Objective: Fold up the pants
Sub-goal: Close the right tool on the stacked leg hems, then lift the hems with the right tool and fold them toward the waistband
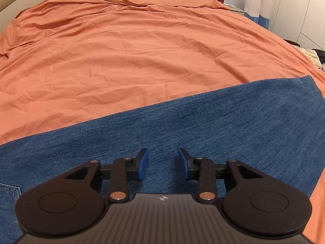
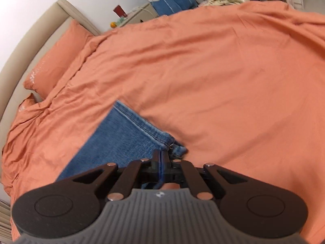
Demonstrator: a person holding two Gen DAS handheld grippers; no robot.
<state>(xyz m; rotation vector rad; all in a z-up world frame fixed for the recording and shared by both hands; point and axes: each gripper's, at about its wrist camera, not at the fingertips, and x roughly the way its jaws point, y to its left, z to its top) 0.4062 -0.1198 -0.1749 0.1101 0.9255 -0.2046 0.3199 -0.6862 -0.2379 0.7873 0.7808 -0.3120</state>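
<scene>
The blue jeans (image 1: 203, 126) lie flat on the orange bed cover (image 1: 142, 50). The left gripper (image 1: 163, 163) hovers over them, fingers apart, holding nothing. The right gripper (image 2: 161, 158) pinches the jeans' hem (image 2: 168, 140) tight, probably to fold it over.

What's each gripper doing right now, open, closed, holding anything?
Left gripper: open, holding nothing, poised over the jeans.
Right gripper: closed on the hem end of the jeans, over the orange bedspread.
</scene>
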